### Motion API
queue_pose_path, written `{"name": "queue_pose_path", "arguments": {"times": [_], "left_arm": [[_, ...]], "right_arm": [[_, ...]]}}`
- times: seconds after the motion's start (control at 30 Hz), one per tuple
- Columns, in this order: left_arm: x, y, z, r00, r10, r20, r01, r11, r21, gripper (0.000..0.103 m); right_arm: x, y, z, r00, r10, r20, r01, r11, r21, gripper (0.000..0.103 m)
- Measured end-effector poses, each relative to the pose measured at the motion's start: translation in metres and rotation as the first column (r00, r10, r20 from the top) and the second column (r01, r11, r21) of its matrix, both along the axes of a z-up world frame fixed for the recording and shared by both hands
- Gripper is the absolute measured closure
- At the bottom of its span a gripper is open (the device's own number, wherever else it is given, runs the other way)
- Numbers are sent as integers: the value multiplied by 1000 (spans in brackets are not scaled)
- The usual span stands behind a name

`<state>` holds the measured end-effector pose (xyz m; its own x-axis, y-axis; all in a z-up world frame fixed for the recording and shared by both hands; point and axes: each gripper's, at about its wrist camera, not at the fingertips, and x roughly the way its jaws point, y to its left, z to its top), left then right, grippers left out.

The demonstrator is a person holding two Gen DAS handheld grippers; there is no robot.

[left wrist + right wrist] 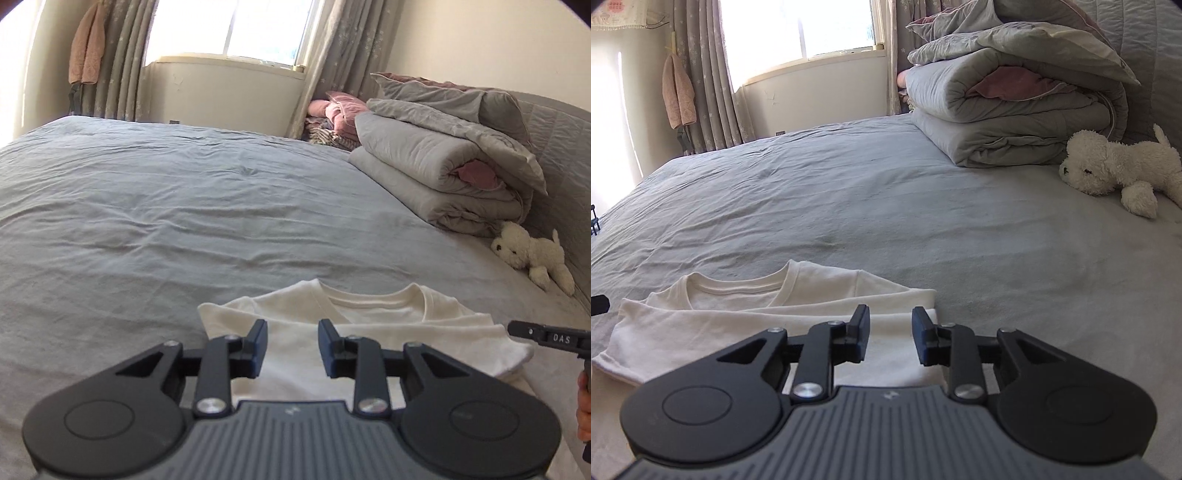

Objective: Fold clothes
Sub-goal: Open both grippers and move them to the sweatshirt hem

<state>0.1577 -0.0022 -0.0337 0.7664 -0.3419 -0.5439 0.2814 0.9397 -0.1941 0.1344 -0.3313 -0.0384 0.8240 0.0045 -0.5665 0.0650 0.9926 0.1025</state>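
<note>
Left wrist view: the white T-shirt (354,332) lies on the grey bed sheet (184,206), collar pointing away from the camera toward the folded duvet stack (443,166), with both sleeves apparently already turned in across the chest. The left gripper (292,347) hangs over the shirt's near left part with its jaws apart and nothing between them. The right gripper (546,338) shows only as a black tip just beside the shirt's right edge; its jaws cannot be read here. The risk on this side is a shallow pinch: if the fingers close on the top layer alone, the tucked sleeve may slide out and undo the fold.

Right wrist view: the T-shirt (768,317) lies left of and beneath the right gripper (891,336), whose jaws are also spread, empty, and poised over the shirt's right edge. The plush dog (1119,166) sits well away from the shirt, beside the duvet stack (1015,103), so it should not interfere. Here the likely trouble is catching the sheet (923,206) together with the shirt hem, since both are soft and lie flat against each other, which would drag the bedding up. Uneven lifting between the two grippers could also skew the next fold.
</note>
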Motion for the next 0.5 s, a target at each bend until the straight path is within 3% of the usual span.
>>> {"name": "queue_pose_path", "arguments": {"times": [0.1,0.23,0.33,0.43,0.5], "left_arm": [[-3,-5,-20,998,-11,-65,15,998,55,73],[-12,-12,-41,1000,-24,-18,26,986,165,79],[-17,-21,-39,1000,-2,11,0,978,209,79],[-22,-26,-29,1000,20,6,-20,973,231,78],[-29,-29,-21,1000,24,-11,-21,973,232,69]], "right_arm": [[-3,14,-7,999,33,-36,-34,998,-47,72],[-4,10,-18,995,10,-97,-13,999,-35,75],[-9,11,-19,995,6,-104,-11,999,-43,78],[-16,15,-12,995,6,-97,-10,999,-43,68],[-24,18,-5,996,14,-87,-18,999,-43,63]]}}
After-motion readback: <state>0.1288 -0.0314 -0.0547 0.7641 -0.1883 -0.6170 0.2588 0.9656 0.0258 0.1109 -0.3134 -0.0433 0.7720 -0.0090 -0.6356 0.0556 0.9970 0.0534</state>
